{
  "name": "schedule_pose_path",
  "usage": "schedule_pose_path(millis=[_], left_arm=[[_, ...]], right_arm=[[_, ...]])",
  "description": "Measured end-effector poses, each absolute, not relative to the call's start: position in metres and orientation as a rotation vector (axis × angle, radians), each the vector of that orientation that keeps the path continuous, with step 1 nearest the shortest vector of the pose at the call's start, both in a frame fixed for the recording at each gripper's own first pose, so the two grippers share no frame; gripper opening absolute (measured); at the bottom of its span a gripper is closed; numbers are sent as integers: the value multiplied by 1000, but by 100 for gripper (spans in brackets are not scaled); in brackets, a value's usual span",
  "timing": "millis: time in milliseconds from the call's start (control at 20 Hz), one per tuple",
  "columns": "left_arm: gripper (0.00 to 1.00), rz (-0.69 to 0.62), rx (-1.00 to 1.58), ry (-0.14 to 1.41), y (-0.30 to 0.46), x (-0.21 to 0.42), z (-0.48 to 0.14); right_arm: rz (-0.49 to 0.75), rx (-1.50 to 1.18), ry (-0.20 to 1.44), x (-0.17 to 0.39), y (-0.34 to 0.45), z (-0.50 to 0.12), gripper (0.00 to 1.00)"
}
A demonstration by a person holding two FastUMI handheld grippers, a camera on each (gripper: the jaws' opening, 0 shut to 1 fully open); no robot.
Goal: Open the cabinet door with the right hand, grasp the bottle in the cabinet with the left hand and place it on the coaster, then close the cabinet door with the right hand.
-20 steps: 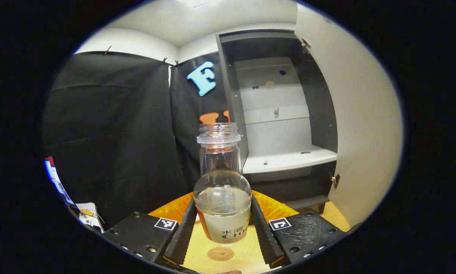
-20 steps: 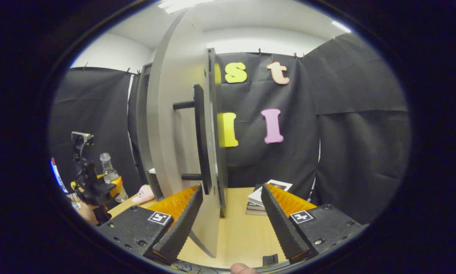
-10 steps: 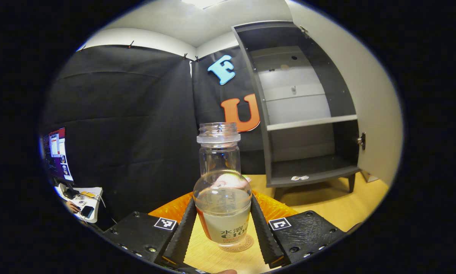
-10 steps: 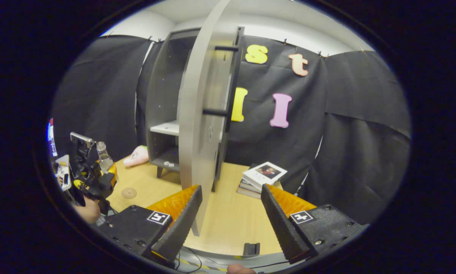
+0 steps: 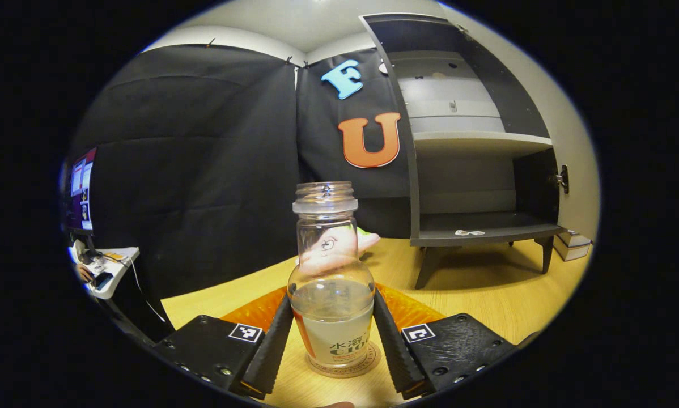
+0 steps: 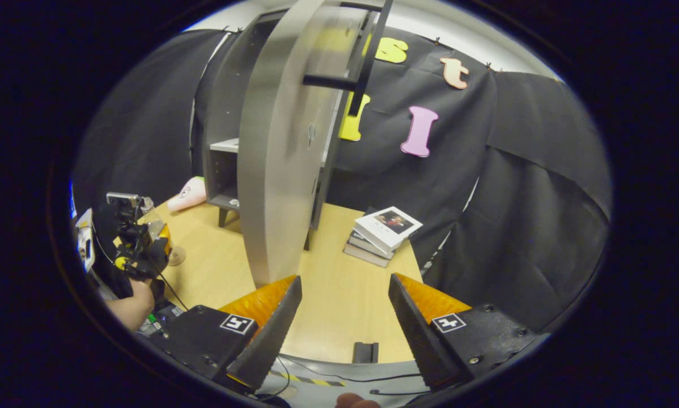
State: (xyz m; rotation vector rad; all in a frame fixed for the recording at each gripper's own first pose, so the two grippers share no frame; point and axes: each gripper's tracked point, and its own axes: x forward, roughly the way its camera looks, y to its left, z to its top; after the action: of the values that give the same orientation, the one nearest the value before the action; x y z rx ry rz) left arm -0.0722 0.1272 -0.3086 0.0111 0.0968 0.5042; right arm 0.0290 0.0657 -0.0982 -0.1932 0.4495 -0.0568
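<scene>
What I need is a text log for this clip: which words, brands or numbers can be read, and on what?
bottle label: dark print, low and curved away; not legible in full.
monitor: too small to read.
top book: cover print too small.
square markers on the left tool and the right tool: patterns, no words.

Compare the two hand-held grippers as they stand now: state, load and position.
The left hand-held gripper is shut on the bottle, which stands on the coaster; the right hand-held gripper is open and holds nothing. The left hand-held gripper sits low at the table; the right hand-held gripper hangs above the table, back from the open cabinet door. Both have black fingers backed with orange.
</scene>
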Motion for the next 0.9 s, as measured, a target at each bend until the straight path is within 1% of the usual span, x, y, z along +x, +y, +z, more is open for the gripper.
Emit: schedule_pose_path(millis=[50,100,150,200,400,450,550,600,650,700,750,800,900], left_arm=[[74,503,-8,108,128,-68,-315],[64,505,-13,116,130,-65,-319],[75,508,-13,128,133,-63,-323],[74,509,-15,148,134,-62,-328],[75,483,-20,127,132,-59,-326],[75,471,-26,133,130,-59,-330],[78,478,-47,151,131,-63,-336],[84,484,-60,145,131,-64,-336],[89,476,-75,136,130,-66,-336],[83,453,-95,128,128,-67,-336],[94,424,-119,115,124,-69,-336],[94,405,-126,100,125,-72,-333],[98,403,-107,119,132,-82,-332]], right_arm=[[-69,-175,468,30,65,-102,96],[-78,-158,478,33,65,-104,99],[-88,-151,484,35,64,-104,99],[-98,-156,492,38,62,-105,99],[-108,-187,496,42,61,-104,99],[-113,-194,498,40,60,-105,95],[-120,-202,499,40,59,-103,95],[-121,-196,498,39,60,-102,99],[-123,-188,499,38,60,-104,96],[-125,-179,498,38,61,-103,99],[-126,-170,496,37,60,-106,99],[-123,-165,495,35,61,-106,99],[-104,-159,498,32,64,-107,99]])
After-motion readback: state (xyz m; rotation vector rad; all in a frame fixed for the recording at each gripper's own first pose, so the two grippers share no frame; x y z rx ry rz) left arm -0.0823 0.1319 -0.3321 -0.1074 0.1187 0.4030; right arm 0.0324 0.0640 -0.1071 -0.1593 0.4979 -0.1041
